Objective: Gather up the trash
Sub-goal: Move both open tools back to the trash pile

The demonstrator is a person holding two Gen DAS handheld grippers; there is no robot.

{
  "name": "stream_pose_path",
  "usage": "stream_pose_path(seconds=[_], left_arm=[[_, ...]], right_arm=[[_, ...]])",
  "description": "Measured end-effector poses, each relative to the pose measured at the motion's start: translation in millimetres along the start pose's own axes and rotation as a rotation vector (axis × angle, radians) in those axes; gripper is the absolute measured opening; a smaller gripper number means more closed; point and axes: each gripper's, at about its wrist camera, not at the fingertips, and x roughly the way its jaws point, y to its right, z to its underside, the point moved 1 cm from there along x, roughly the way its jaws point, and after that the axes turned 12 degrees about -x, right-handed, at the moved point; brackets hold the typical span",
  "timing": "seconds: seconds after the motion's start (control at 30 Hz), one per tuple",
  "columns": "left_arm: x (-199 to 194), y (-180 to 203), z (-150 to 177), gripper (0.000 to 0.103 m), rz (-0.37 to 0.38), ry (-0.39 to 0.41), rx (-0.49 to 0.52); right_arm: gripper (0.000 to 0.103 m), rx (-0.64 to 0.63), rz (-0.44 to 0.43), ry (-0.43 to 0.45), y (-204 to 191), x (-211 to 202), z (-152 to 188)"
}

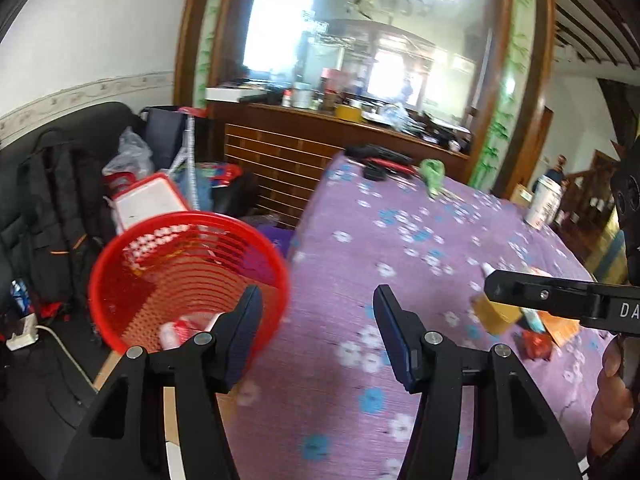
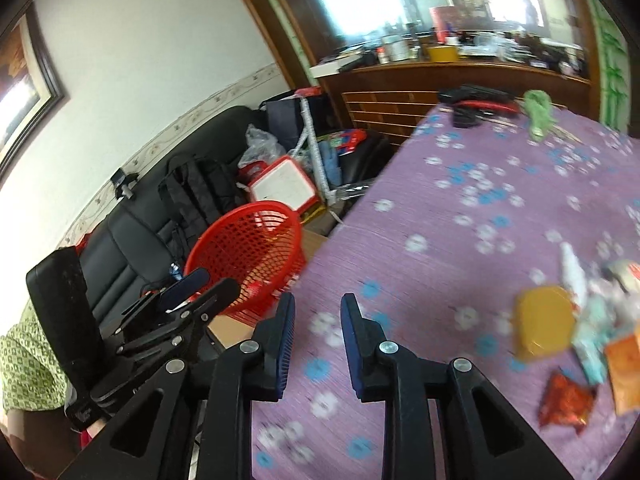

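While both tools gape: one red basket [image 1: 188,276], one yellow lid [image 2: 544,328].

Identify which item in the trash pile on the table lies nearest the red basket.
The yellow round lid: it sits on the basket side of the pile, ahead of the white bottle and red wrapper.

Trash pile [image 2: 580,332] motion-blurred, wrappers unreadable, basket [image 1: 188,280] contents indistinct, mirror [image 1: 360,40] reflection hazy
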Motion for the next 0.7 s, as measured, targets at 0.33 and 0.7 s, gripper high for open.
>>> stream_pose_path(seconds=[0.33, 0.7], left_arm=[[21.4, 76.9, 36.0, 0.060, 0.088, -0.122, 0.124], [37.1, 168.7, 84.2, 0.066, 0.246, -0.261, 0.343]], right_arm=[[0.033, 0.129, 0.187, 0.030, 103.9, -83.2, 66.6], [0.058, 0.218, 0.285, 0.004, 224.6, -123.3, 101.7]])
